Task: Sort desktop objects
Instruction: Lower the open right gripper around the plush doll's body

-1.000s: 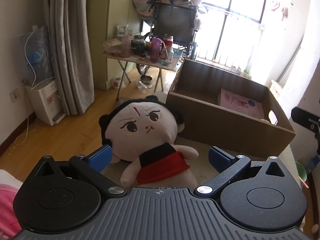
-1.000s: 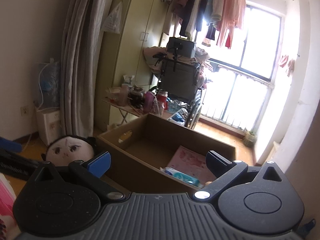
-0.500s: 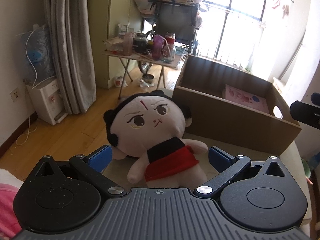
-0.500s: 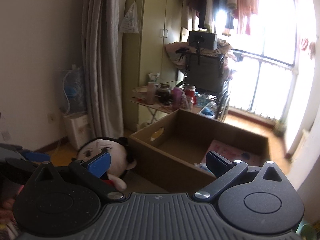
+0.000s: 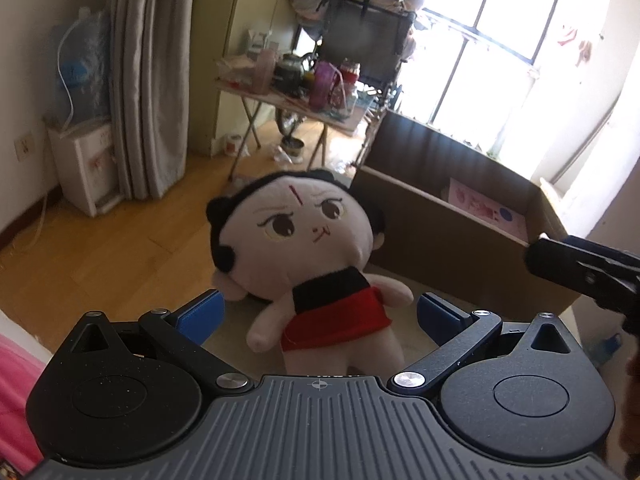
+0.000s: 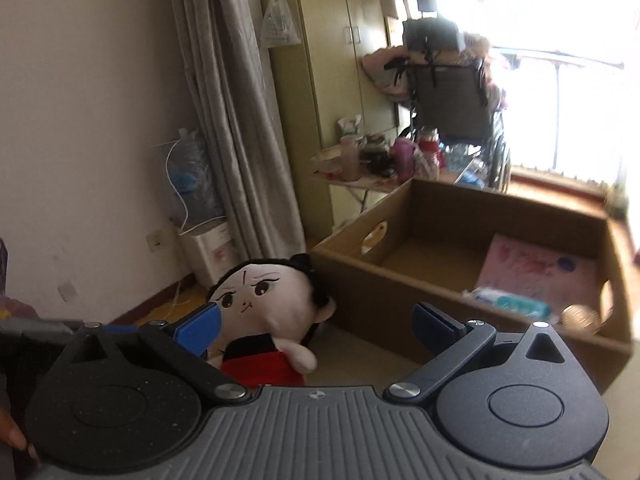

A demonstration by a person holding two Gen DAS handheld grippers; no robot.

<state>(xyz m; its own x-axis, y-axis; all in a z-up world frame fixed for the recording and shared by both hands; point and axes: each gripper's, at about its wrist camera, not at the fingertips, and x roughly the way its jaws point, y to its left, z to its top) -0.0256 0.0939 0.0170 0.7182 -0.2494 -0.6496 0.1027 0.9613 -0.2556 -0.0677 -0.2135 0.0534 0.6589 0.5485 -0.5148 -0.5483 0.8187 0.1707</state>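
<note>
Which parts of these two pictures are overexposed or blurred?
Left wrist view: the window glares white, while the plush doll is sharp. Right wrist view: the window is blown out, and the cardboard box is smeared by motion blur.

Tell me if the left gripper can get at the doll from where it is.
Probably yes. The left gripper is open, and the doll lies straight ahead between its fingers with nothing in between. The box stands behind the doll, off to the right, clear of the approach.
</note>
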